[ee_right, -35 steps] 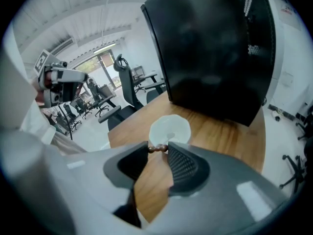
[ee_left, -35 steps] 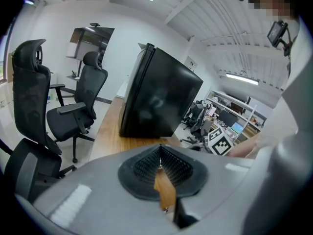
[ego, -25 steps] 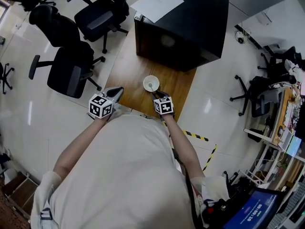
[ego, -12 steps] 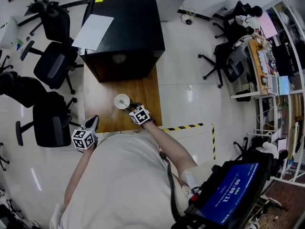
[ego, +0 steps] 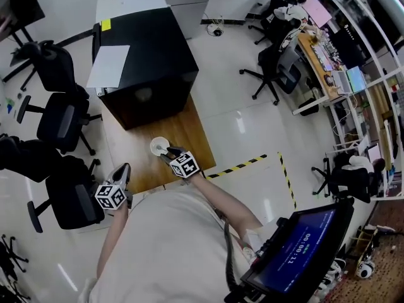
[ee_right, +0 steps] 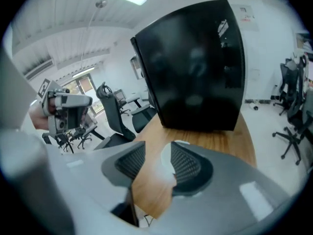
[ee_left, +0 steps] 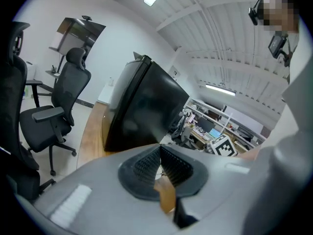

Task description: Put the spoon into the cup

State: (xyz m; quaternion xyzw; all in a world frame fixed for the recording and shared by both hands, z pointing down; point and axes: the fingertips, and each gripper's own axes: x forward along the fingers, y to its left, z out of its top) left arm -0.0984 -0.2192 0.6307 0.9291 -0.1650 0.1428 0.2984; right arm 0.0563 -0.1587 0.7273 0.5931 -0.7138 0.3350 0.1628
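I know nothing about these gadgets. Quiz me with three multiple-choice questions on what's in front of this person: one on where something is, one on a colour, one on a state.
1. Where does the cup stand?
A. On top of the black cabinet
B. On the wooden table, just ahead of the right gripper
C. On the floor between the office chairs

2. What colour is the cup?
A. Red
B. Black
C. White

3. How do the right gripper's jaws stand?
A. Apart
B. Clamped on a sheet of paper
C. Pressed tight together

Answers:
1 B: in the head view the cup sits on the wooden table, close in front of the right gripper.
2 C: it shows as a white ring against the brown wood.
3 A: in the right gripper view, table wood shows through the wide gap between the jaws.
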